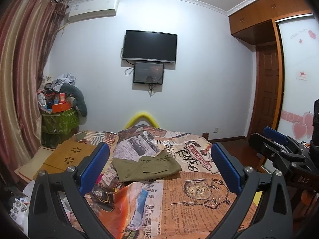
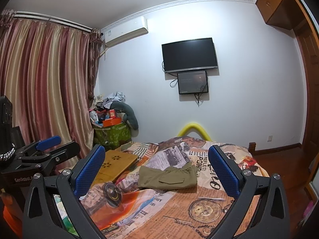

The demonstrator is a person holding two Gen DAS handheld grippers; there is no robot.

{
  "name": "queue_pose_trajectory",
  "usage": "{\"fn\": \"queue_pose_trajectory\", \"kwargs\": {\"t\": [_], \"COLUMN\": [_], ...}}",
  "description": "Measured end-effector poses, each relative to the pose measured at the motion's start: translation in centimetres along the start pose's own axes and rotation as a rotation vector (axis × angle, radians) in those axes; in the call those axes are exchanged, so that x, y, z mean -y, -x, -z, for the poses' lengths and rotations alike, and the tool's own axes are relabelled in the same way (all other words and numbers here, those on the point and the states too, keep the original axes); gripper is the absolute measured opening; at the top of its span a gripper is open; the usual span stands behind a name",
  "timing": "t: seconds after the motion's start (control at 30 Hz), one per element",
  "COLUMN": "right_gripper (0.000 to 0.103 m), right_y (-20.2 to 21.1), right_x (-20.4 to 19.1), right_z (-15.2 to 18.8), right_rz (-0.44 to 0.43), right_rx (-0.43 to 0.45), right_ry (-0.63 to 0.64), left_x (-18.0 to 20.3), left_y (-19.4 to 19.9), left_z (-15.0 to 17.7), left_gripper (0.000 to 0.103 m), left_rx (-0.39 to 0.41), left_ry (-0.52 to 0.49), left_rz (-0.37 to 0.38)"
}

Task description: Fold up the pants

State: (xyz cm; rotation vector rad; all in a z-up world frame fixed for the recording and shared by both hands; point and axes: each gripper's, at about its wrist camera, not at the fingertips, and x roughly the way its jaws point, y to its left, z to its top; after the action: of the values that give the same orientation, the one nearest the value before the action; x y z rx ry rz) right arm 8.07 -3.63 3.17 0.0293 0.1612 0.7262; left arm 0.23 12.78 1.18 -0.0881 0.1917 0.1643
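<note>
Olive-green pants [image 1: 147, 167] lie folded into a compact rectangle on the newspaper-print bedspread [image 1: 191, 195], with a pocket flap facing up. The right wrist view shows the same pants [image 2: 168, 177] mid-bed. My left gripper [image 1: 159, 165] hovers open above the near part of the bed, well short of the pants, nothing between its blue pads [image 1: 91, 171]. My right gripper [image 2: 157, 171] is also open and empty, held back from the pants. Each gripper shows at the edge of the other's view: the right gripper [image 1: 279, 145] and the left gripper [image 2: 45, 149].
A wooden lap board [image 1: 67, 155] rests on the bed's left side. Cluttered boxes and clothes [image 1: 57, 103] pile up by the curtain [image 1: 18, 79]. A yellow foam tube [image 1: 142, 117] arches at the bed's far end. A TV [image 1: 150, 45] hangs on the wall; wardrobe [image 1: 267, 87] stands right.
</note>
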Motion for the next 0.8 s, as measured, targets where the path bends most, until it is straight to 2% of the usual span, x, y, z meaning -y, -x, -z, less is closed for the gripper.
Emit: {"fn": "queue_pose_trajectory", "kwargs": {"t": [0.8], "right_gripper": [0.103], "right_y": [-0.17], "right_x": [0.03], "right_z": [0.45], "right_rz": [0.001], "right_rx": [-0.015], "right_ry": [-0.010], "left_x": [0.62], "left_y": [-0.14], "left_z": [-0.12], "left_gripper": [0.103], "left_rx": [-0.004], "left_ry": [-0.008], "left_rz": [-0.003]}}
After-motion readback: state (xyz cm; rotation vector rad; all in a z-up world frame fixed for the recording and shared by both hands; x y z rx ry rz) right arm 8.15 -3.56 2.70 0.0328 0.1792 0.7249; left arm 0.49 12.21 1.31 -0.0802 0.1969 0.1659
